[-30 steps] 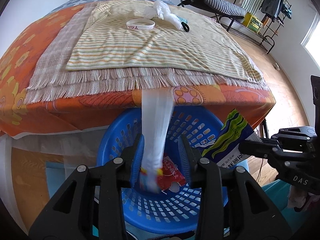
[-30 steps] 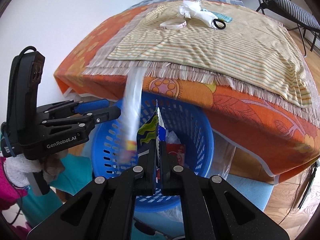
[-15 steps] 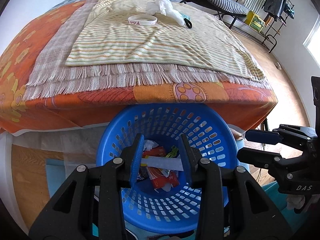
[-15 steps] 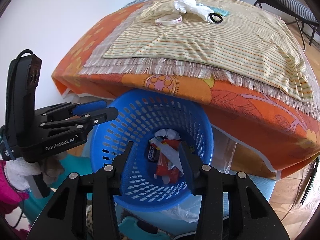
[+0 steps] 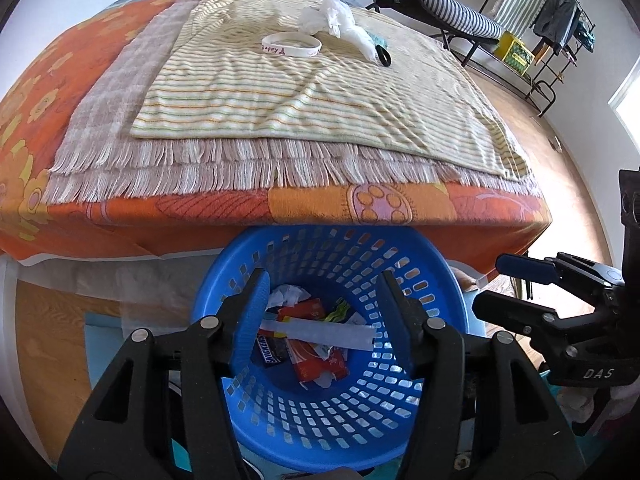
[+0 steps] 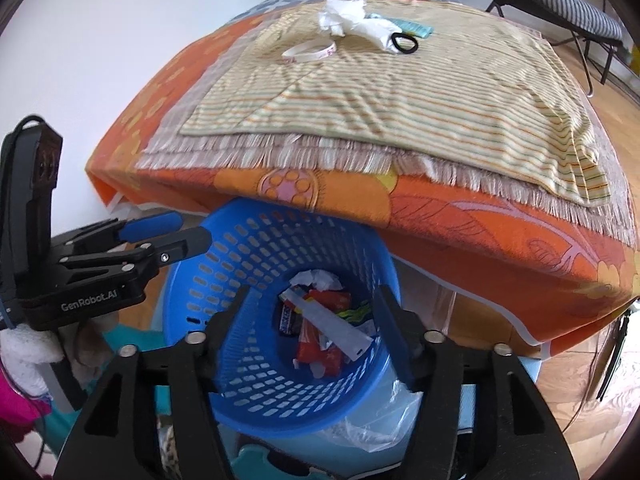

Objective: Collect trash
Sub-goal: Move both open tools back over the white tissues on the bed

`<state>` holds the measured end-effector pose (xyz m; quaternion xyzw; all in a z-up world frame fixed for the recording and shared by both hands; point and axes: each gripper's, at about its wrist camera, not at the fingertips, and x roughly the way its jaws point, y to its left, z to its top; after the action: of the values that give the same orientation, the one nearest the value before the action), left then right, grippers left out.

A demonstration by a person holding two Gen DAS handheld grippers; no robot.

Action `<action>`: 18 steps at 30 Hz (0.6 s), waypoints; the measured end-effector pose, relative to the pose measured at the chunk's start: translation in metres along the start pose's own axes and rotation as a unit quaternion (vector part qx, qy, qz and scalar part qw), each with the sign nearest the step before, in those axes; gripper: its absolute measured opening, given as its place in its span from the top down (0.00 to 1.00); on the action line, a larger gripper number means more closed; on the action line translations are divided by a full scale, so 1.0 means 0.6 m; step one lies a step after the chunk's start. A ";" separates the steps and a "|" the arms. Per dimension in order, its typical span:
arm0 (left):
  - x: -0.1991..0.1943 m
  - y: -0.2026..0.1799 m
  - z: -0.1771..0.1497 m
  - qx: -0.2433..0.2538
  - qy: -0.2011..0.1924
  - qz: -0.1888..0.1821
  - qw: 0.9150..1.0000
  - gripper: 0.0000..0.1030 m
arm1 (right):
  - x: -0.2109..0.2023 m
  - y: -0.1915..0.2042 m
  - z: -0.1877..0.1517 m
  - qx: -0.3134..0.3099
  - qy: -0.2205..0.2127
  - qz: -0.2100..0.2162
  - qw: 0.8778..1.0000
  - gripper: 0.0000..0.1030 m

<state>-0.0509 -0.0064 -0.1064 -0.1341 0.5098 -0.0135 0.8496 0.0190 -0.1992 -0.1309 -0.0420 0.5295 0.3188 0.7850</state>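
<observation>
The left gripper [image 5: 322, 304] hangs over the blue basket [image 5: 436, 292], its jaws spread wide apart with nothing between them. The right gripper [image 6: 312, 312] hovers over the same basket [image 6: 224, 252] from the other side, its jaws likewise apart and holding nothing. Each gripper shows in the other's view: the right one [image 5: 520, 292] at the right edge of the left wrist view, the left one [image 6: 168, 236] at the left edge of the right wrist view.

The basket stands on the floor just below the near edge of the bed [image 5: 168, 216], its far rim tucked under the orange cover. In its bottom lies the collected trash: a long white strip [image 5: 328, 332] across the top of the pile, a red wrapper [image 5: 316, 360] under it, a dark Snickers wrapper [image 5: 272, 350] at the left, a green-and-yellow packet [image 5: 338, 312] and a crumpled white tissue [image 5: 286, 294] toward the far side.

On the bed, a striped cloth [image 5: 304, 96] lies over a fringed blanket [image 5: 224, 164]. Near the far edge of the cloth rest a white wristband [image 5: 291, 45], a crumpled white plastic bag [image 5: 332, 20] just beyond it, a black hair tie [image 6: 404, 43] touching the bag's right end, and a teal piece [image 6: 416, 28] partly hidden behind the bag.
</observation>
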 end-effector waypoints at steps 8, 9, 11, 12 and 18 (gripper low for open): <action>-0.006 0.009 0.051 -0.017 -0.005 -0.010 1.000 0.45 | -0.013 -0.021 0.032 0.010 -0.027 -0.008 1.000 0.32; -0.008 0.009 0.059 -0.018 -0.008 -0.010 1.000 0.45 | -0.013 -0.025 0.037 0.015 -0.027 -0.007 0.999 0.32; -0.013 0.009 0.080 -0.018 -0.015 -0.012 1.000 0.45 | -0.012 -0.037 0.050 0.031 -0.027 0.000 0.999 0.32; -0.015 0.008 0.091 -0.017 -0.018 -0.012 1.000 0.45 | -0.011 -0.041 0.056 0.037 -0.028 0.004 0.999 0.32; -0.024 0.004 0.166 0.000 -0.037 -0.008 0.999 0.44 | -0.017 -0.062 0.101 0.055 -0.052 0.015 0.997 0.32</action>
<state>0.0284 0.0197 -0.0503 -0.1385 0.4768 -0.0159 0.8679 0.0856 -0.2088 -0.1058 0.0257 0.5051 0.3028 0.8078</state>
